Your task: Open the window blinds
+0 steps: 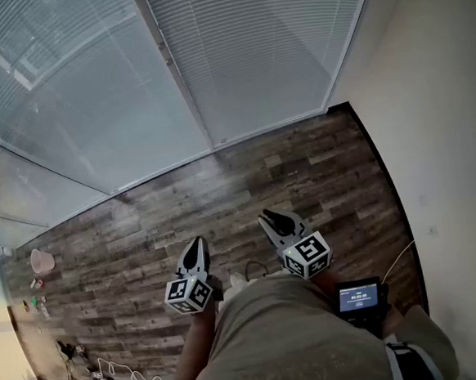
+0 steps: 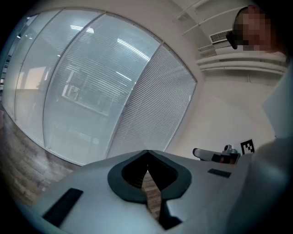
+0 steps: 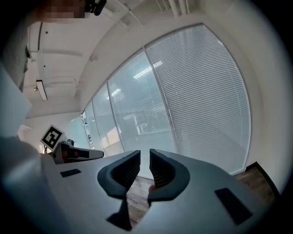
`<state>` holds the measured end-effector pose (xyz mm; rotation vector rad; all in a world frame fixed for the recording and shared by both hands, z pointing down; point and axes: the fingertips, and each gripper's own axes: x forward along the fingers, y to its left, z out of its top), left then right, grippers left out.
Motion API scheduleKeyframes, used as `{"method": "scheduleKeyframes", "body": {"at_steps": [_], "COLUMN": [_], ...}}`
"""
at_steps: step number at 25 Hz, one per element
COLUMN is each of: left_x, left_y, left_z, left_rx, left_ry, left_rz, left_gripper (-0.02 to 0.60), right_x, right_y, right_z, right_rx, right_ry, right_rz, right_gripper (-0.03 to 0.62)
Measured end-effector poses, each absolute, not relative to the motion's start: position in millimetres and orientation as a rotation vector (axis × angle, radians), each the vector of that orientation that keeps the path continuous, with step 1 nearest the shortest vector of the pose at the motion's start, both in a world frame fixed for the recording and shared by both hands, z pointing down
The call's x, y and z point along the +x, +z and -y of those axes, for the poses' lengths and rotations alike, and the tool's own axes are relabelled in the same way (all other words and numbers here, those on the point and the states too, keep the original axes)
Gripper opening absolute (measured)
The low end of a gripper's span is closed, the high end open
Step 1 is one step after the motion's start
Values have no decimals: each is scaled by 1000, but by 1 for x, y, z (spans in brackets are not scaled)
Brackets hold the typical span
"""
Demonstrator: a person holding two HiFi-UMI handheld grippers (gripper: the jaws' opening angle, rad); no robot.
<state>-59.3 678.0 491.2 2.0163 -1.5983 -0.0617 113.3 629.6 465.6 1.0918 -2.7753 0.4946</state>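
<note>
White slatted window blinds [image 1: 260, 52] hang lowered and closed over the right-hand pane, down to the floor; they also fill the left gripper view [image 2: 151, 105] and the right gripper view [image 3: 201, 91]. Both grippers are held low in front of the person, well short of the window. My left gripper [image 1: 195, 242] is shut with its tips touching and nothing between them [image 2: 146, 153]. My right gripper [image 1: 267, 217] stands beside it, jaws a narrow gap apart and empty [image 3: 144, 153]. No cord or wand of the blinds is visible.
Frosted glass panes [image 1: 66, 92] continue to the left of a vertical frame post [image 1: 176, 75]. A plain wall [image 1: 446, 128] runs along the right. On the wood floor [image 1: 246, 184] lie a pink item [image 1: 41, 260] and cables [image 1: 113, 371] at the left. A small screen [image 1: 360, 296] sits at the person's waist.
</note>
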Motion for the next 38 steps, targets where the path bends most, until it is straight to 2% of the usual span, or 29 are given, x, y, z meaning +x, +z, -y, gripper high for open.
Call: {"method": "scheduleKeyframes", "body": {"at_steps": [19,38], "left_x": [-47,41], "left_y": [504,514], "left_z": [-683,-669], "left_rx": [1967,1920], "left_ry": [-69,-81], "left_rz": [1597,1641], "left_gripper": [17,17], "right_x": [123,205], "right_y": [467,476], "right_z": [-634,-619], "right_rx": [1059,970], "right_ry": [590,600], "right_rz": [2833,2866], "right_gripper": [75,75]}}
